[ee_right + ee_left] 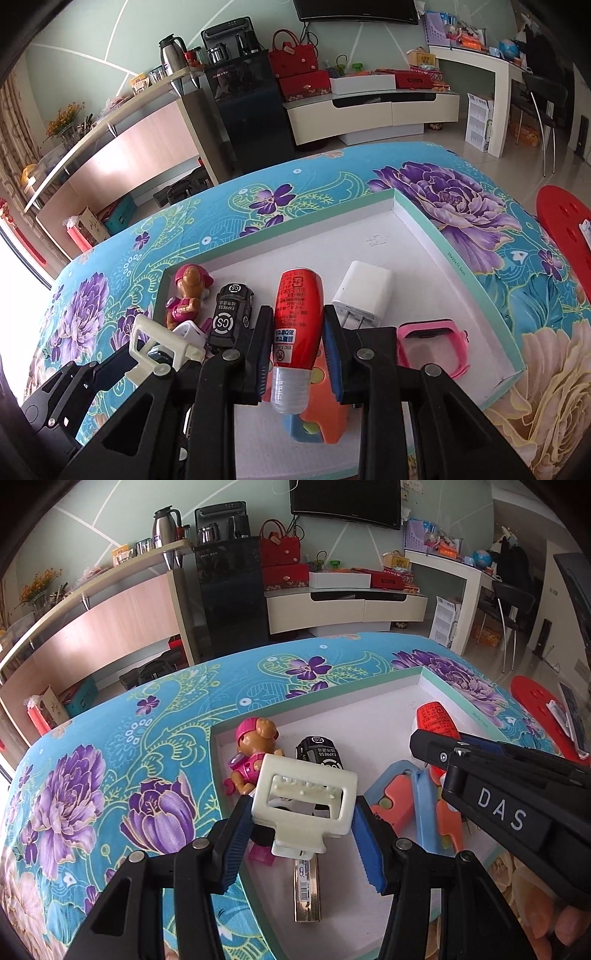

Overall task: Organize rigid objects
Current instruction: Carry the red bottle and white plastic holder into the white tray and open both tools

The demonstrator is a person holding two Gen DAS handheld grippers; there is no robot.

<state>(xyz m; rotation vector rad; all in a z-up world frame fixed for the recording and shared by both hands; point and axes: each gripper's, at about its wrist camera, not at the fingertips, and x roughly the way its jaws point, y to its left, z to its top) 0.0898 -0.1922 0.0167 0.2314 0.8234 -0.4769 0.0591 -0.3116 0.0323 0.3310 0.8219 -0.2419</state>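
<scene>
A big flat box (pixel 458 254) with white insides and a pale green rim sits on a table under a blue cloth (pixel 110 746) with purple flowers. Inside the box, near its left wall, lies a pink puppy toy (pixel 186 295). Just beside it is a black toy car (pixel 231 314). A white plug (pixel 364 291) lies further right, and a pink watch (pixel 439 343) lies near the right wall. An orange and blue toy (pixel 317 417) lies on the box floor near the front. A brown bar (pixel 306 886) with a label lies flat below the car. The left gripper (pixel 303 812) pinches a white hair clip (pixel 306 797) between its blue pads and holds it up over the puppy and the car. The right gripper (pixel 297 332) pinches a red bottle (pixel 295 321) with a clear cap, held over the orange toy. The two grippers are close side by side, and they hide part of the box floor. A red stool (pixel 565 221) stands beside the table on the right.
</scene>
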